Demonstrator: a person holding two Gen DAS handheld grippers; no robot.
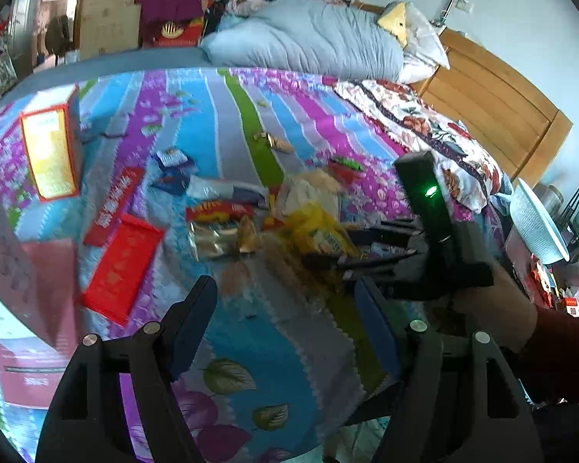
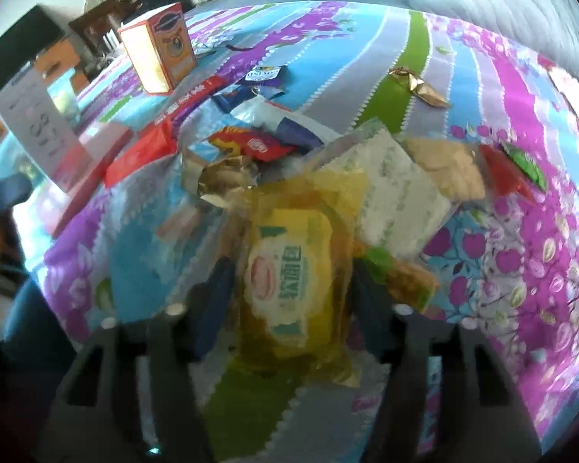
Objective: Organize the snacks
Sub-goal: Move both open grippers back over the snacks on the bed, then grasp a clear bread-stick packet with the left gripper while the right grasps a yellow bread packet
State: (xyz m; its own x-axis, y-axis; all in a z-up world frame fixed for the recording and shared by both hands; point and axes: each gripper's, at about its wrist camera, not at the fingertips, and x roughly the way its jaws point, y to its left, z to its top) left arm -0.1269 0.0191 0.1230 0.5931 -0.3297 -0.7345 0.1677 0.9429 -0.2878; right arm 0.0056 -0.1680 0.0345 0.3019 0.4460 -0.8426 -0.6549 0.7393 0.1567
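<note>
A pile of snack packets lies on a striped floral bedsheet (image 1: 274, 351). A yellow soft-bread packet (image 2: 289, 281) sits between the fingers of my right gripper (image 2: 289, 285), which straddle it with the jaws apart. The same packet (image 1: 320, 231) and my right gripper (image 1: 370, 247) show in the left wrist view. My left gripper (image 1: 285, 308) is open and empty, above bare sheet in front of the pile. Around the packet lie a gold packet (image 2: 227, 181), a red-yellow packet (image 2: 251, 144), a white-green packet (image 2: 397, 200) and a biscuit packet (image 2: 447, 169).
An upright orange box (image 1: 52, 146) stands at the far left, with flat red boxes (image 1: 121, 266) near it. A pink box (image 1: 27, 347) is at the left edge. Pillows (image 1: 308, 38), a folded floral quilt (image 1: 424, 123) and a wooden headboard (image 1: 494, 108) lie beyond.
</note>
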